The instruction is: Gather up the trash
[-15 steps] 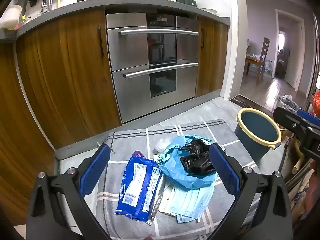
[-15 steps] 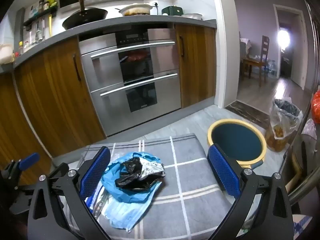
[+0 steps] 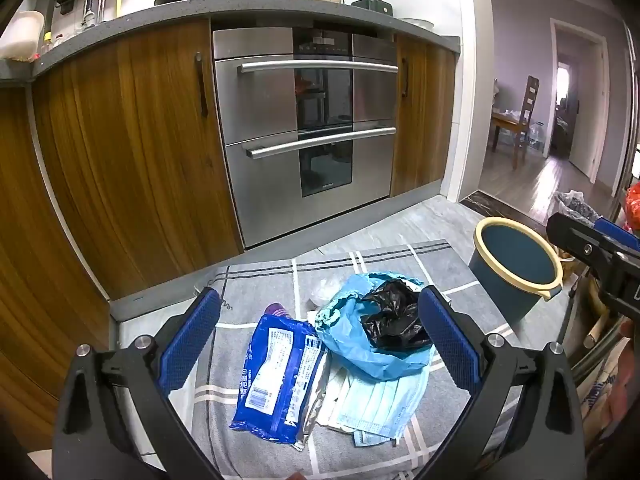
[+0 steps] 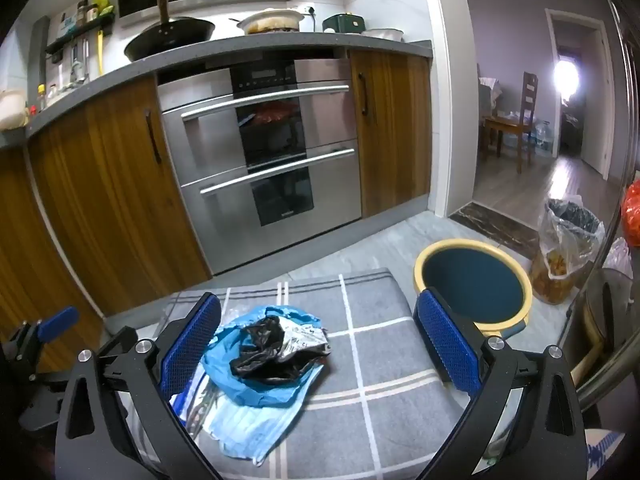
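Observation:
A trash pile lies on a grey checked cloth (image 3: 256, 280): a blue snack wrapper (image 3: 280, 376), a blue plastic bag (image 3: 360, 344) with crumpled black plastic (image 3: 392, 316) in it, and pale blue face masks (image 3: 376, 404). My left gripper (image 3: 316, 344) is open above the pile, its fingers on either side of it. My right gripper (image 4: 316, 344) is open and empty, with the blue bag (image 4: 248, 380) and black plastic (image 4: 264, 352) near its left finger. A dark blue bin with a yellow rim (image 4: 474, 284) stands to the right of the cloth; it also shows in the left wrist view (image 3: 516, 264).
Wooden cabinets (image 3: 120, 160) and a steel oven (image 3: 304, 132) stand behind the cloth. A clear plastic bag of waste (image 4: 564, 256) sits beyond the bin. A doorway (image 4: 532, 120) opens at the right. The right gripper's body (image 3: 600, 252) shows at the left view's right edge.
Both grippers have shifted only slightly. The trash pile has not moved and both grippers stay open.

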A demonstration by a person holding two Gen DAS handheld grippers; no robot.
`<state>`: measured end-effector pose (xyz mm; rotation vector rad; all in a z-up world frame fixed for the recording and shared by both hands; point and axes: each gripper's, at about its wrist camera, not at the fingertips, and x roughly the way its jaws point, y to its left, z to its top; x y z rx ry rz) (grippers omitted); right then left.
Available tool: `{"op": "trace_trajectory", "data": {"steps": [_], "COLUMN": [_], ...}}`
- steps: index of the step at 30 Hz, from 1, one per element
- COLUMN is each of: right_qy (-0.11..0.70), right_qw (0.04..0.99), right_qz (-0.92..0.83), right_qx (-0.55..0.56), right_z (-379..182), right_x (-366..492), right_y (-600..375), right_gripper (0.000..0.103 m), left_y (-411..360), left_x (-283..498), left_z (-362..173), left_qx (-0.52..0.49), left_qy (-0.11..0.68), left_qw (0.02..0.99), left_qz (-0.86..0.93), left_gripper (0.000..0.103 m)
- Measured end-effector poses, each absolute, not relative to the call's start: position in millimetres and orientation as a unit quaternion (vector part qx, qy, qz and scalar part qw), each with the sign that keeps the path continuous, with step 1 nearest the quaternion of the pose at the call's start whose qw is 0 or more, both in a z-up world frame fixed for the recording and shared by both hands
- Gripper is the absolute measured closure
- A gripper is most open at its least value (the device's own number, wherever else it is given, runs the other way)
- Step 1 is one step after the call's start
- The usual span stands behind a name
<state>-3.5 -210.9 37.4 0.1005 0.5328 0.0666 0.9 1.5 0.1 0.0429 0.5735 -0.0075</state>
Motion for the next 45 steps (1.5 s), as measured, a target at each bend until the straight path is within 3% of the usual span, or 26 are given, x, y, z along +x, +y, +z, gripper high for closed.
{"op": "trace_trajectory", "data": {"steps": [45], "right_qy": [0.261], "right_qw": [0.963], "right_qz": [0.033], "right_qx": [0.050], "right_z": [36.5], "right_x": [-0.9], "right_y": [-210.1], "right_gripper": [0.005], "left_y": [-0.6], "left_x": [-2.9], "left_z": [7.0], "left_qx": [0.029], "left_qy": [0.275], "left_qw": [0.961], "left_qz": [-0.006], "left_gripper": [0.005]}}
